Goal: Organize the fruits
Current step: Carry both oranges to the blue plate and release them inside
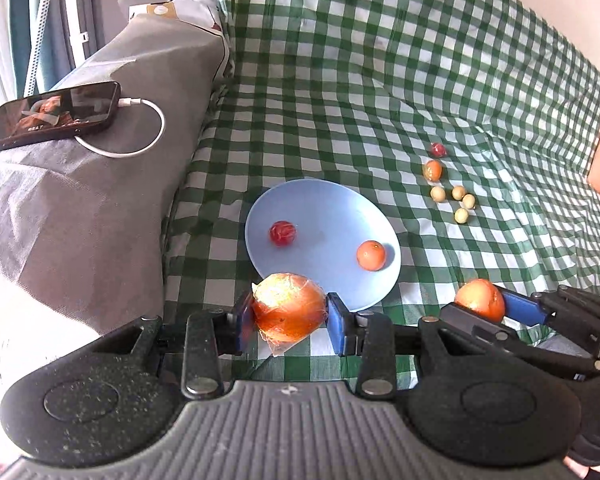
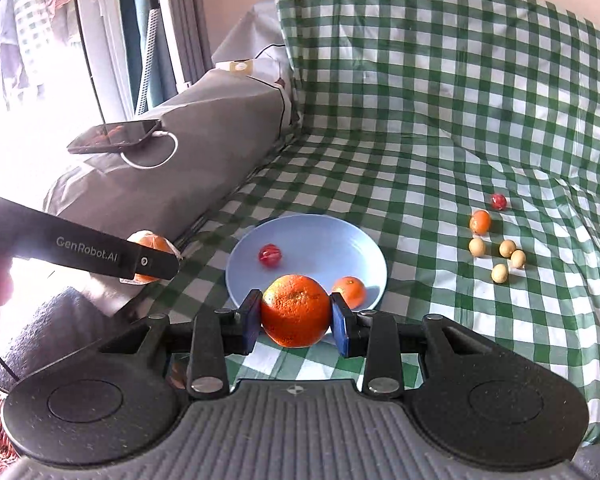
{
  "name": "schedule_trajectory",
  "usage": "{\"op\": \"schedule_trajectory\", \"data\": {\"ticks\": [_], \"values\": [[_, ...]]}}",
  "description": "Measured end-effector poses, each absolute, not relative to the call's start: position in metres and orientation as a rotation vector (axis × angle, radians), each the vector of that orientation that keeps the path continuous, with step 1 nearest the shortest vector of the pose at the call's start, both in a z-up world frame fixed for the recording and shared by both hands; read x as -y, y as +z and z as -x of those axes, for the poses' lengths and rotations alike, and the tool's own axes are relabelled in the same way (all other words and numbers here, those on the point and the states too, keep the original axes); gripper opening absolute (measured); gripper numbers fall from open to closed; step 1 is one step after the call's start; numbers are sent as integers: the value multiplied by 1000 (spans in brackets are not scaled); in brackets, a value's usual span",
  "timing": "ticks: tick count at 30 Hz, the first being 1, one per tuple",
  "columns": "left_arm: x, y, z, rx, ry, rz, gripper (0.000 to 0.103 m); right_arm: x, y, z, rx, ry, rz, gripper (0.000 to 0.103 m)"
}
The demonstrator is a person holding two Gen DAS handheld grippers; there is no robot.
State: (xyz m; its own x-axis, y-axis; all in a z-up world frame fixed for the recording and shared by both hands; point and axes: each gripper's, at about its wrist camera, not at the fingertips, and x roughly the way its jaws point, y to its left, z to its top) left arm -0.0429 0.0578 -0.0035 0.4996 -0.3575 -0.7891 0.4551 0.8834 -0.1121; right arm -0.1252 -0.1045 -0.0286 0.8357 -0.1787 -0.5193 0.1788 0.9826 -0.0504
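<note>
My left gripper is shut on a plastic-wrapped orange, held just before the near rim of the blue plate. My right gripper is shut on a bare orange at the plate's near edge. On the plate lie a small red fruit and a small orange fruit. Right of the plate on the checked cloth lie a red fruit, a small orange fruit and several pale round fruits. The right gripper with its orange shows in the left wrist view, and the left gripper's wrapped orange shows in the right wrist view.
A green-and-white checked cloth covers the surface and rises at the back. A grey covered bolster lies on the left, with a phone and its white charging cable on top. A window is at the far left.
</note>
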Motion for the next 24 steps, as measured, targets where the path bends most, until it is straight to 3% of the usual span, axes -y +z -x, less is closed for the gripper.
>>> {"op": "schedule_trajectory", "data": {"ticks": [24], "values": [[-52, -3, 30, -914, -498, -100, 42, 111, -31, 119, -564, -203, 20, 37]]}}
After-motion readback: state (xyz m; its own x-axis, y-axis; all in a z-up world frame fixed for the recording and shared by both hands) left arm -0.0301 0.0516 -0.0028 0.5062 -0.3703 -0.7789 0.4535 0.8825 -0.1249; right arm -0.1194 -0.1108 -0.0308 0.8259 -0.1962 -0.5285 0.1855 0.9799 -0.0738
